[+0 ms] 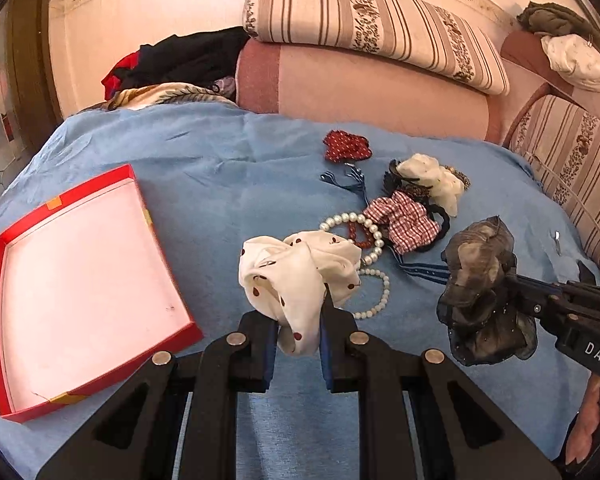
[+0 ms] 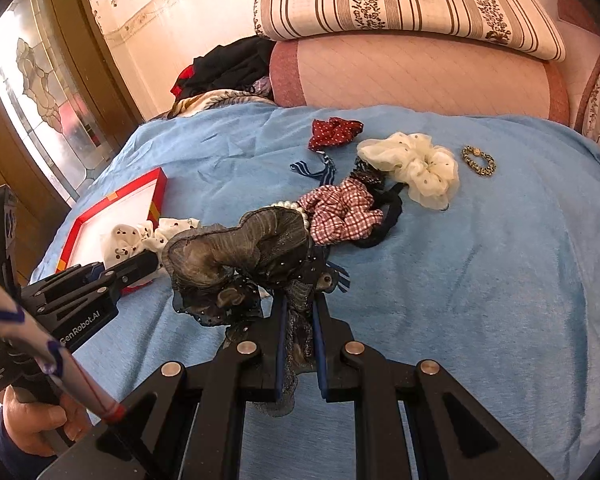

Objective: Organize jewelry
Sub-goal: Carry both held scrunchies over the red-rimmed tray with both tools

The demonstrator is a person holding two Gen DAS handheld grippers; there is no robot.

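- Left gripper (image 1: 300, 332) angled down, jaws pinched on a white scrunchie (image 1: 300, 276).
- Right gripper (image 2: 300, 332) angled down too, clamped on a grey scrunchie (image 2: 236, 256) (fabric bunched between the pads).
- A hand (image 2: 40, 420) grips the left handle.

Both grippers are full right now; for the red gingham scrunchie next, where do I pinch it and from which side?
Probably pinch the red gingham scrunchie on its near, ruffled outer loop, coming from above on the side facing you. That edge looks bare, while its far side overlaps a black hair tie and the pearl bracelet touches its left.
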